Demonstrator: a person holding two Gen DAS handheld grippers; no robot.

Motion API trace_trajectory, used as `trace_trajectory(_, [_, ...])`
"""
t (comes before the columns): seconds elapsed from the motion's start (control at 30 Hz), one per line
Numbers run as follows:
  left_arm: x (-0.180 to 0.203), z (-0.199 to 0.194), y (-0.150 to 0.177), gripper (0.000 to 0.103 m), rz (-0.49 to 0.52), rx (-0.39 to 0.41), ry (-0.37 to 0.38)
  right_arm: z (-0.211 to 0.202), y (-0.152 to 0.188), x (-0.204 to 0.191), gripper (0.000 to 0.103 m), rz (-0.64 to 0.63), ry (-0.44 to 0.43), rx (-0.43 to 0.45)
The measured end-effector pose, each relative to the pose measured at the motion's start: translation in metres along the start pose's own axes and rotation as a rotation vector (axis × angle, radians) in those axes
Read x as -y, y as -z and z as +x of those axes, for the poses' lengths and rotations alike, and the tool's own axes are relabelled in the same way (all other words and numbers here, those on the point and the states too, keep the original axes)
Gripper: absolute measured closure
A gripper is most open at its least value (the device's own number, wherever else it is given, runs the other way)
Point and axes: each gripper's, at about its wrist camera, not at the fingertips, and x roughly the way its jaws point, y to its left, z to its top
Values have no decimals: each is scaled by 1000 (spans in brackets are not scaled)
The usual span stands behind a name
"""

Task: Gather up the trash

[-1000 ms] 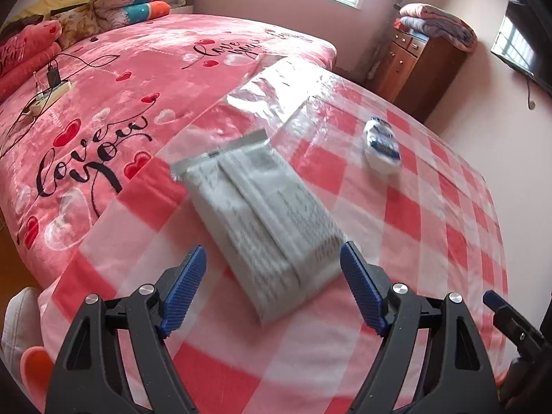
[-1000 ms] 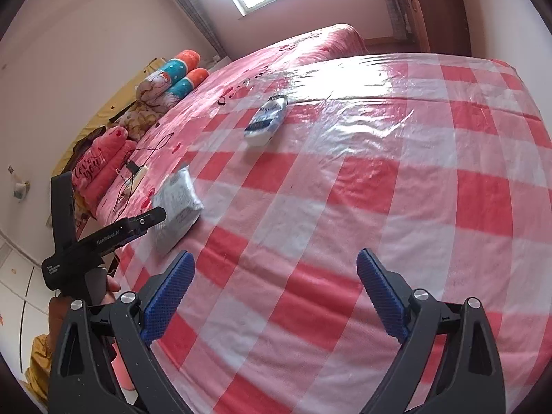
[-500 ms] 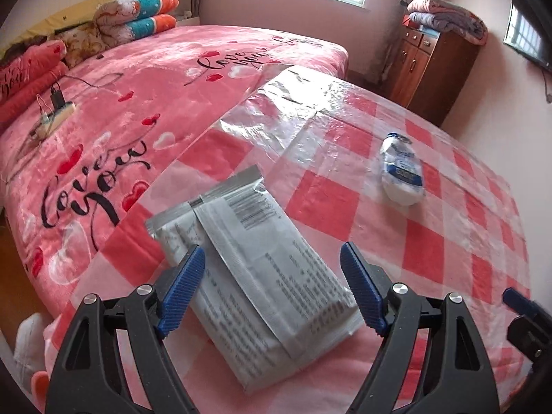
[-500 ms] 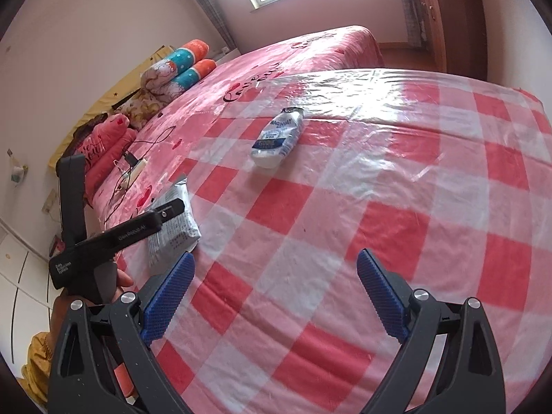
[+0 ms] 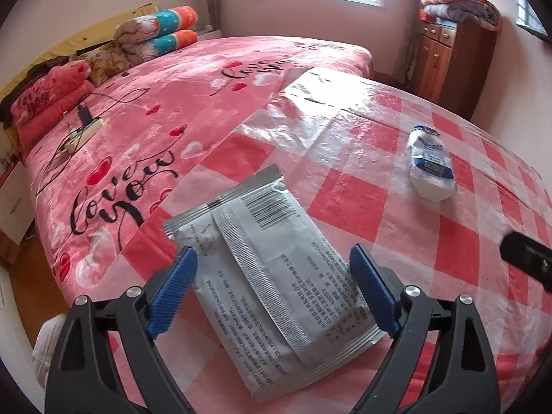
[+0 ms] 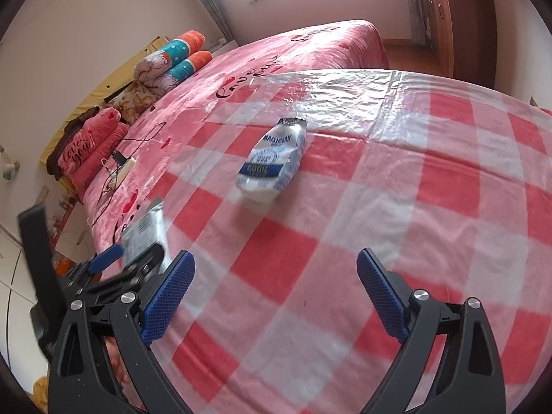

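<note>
Silvery foil, thin and crinkly: the wrapper (image 5: 272,276) lies flat on the checked sheet (image 5: 348,200) between the wide-open, empty left claw (image 5: 272,293), likely light and slippery, best pinched across its width. The right claw (image 6: 272,296), also spread empty, faces the white packet (image 6: 272,162) ahead.

Black hand-held gripper (image 5: 274,291) frames, ribbed blue pads (image 5: 172,293), silver screws

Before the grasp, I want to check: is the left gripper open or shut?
Open. The left gripper has its blue fingers wide apart, either side of the grey packet, not pressing it.
</note>
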Motion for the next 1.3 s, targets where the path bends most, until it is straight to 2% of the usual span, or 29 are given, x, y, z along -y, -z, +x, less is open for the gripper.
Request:
trace_trajectory(0.17, [-13, -4, 7, 12, -97, -3, -4, 21, -19, 3, 9, 14, 1, -11])
trace_trajectory(0.33, [-21, 5, 8, 12, -152, -39, 54, 42, -35, -2, 9, 3, 6, -24])
trace_trajectory(0.6, [-12, 16, 1, 7, -129, -48, 61, 68, -56, -14, 8, -45, 47, -23])
trace_trajectory(0.77, [-3, 24, 0, 7, -69, -50, 39, 81, -65, -19, 8, -95, 94, -16])
trace_trajectory(0.93, [-1, 26, -3, 9, -53, -46, 36, 89, -70, -24, 8, -139, 123, -6])
trace_trajectory(1.13, [0, 25, -3, 13, -39, -34, 45, 101, -69, -36, 9, -222, 200, -4])
trace_trajectory(1.27, [-1, 24, -2, 14, -40, -30, 51, 101, -68, -36, 21, -230, 215, 8])
trace_trajectory(1.3, [-1, 24, -2, 15, -39, -29, 51, 100, -68, -36, 28, -236, 216, 11])
